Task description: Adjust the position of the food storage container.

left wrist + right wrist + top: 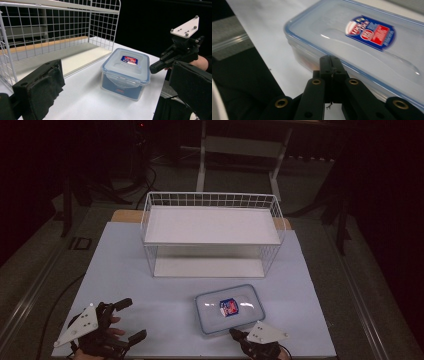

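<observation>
- Tabletop (150, 290): a pale blue-white surface that carries every item; a strip of its wooden edge shows behind the rack in the high view.
- Wire rack (212, 200): a white two-level shelf with a mesh back and sides, standing at the far middle of the tabletop with its open front toward the person. Both of its white shelf boards are bare.
- Storage box (229, 308): a clear rectangular container with a blue-rimmed clip lid and a red-and-blue label at the lid's centre. It sits flat on the tabletop in front of the rack, right of centre and apart from the rack, lid on.
- Left tongs (131, 320): held at the near left corner of the tabletop, well apart from the box. The two padded jaws stand wide apart with nothing between them; in the left gripper view they frame the box and the rack.
- Right tongs (234, 333): held at the near edge of the tabletop, just beside the box's near rim. The jaws are pressed fully together and grip nothing; in the right gripper view their joined tips point at the lid's near edge, and whether they touch it cannot be told.
</observation>
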Demonstrator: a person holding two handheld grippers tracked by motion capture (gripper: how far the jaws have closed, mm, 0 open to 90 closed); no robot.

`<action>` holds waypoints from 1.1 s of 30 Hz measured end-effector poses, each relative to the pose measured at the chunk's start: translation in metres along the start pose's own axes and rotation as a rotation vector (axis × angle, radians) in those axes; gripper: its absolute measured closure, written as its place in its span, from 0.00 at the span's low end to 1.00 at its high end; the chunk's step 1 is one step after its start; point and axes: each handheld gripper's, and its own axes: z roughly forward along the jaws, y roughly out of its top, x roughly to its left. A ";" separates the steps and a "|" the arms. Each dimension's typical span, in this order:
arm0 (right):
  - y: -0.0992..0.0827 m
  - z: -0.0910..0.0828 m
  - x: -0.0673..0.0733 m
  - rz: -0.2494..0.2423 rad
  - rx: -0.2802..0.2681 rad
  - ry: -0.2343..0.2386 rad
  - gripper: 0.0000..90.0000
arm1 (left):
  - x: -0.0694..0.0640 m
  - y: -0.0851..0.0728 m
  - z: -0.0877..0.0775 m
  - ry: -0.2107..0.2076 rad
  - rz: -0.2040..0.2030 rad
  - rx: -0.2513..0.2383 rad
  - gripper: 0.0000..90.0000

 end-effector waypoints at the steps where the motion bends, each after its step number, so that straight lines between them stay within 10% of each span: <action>1: 0.001 0.001 0.001 -0.006 0.000 -0.001 1.00 | 0.000 0.000 0.000 0.000 -0.001 0.000 0.00; 24: 0.027 0.030 -0.001 -0.032 -0.036 0.024 1.00 | -0.001 -0.001 0.001 -0.008 0.004 0.010 0.00; 33: 0.019 -0.018 -0.050 0.055 -0.098 -0.210 1.00 | -0.001 -0.001 0.002 -0.013 0.001 0.010 0.00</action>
